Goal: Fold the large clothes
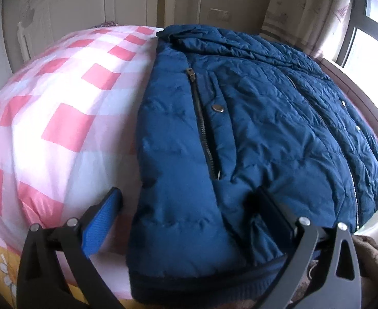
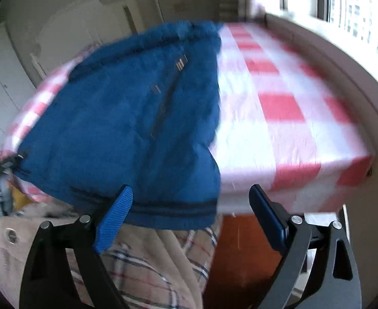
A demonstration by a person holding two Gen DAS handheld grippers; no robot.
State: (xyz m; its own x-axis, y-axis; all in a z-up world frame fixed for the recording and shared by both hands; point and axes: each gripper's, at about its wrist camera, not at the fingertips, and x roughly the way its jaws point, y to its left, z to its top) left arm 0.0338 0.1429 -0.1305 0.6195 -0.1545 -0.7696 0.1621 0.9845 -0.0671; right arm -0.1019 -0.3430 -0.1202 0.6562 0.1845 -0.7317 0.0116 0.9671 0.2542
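1. Left hand-held gripper (image 1: 189,206) stands wide open over the hem of the blue jacket (image 1: 240,118), gripping nothing; the right hand-held gripper (image 2: 191,206) is likewise spread and empty at the hem's other corner.
2. Judged step: a fold looks just laid and let go. The next move calls for a fresh grasp, likely at the hem.
3. On the checked bed cover (image 1: 68,108), the jacket lies flat, zip (image 1: 202,118) up, long axis running from the hem near the grippers to the collar at the far end.
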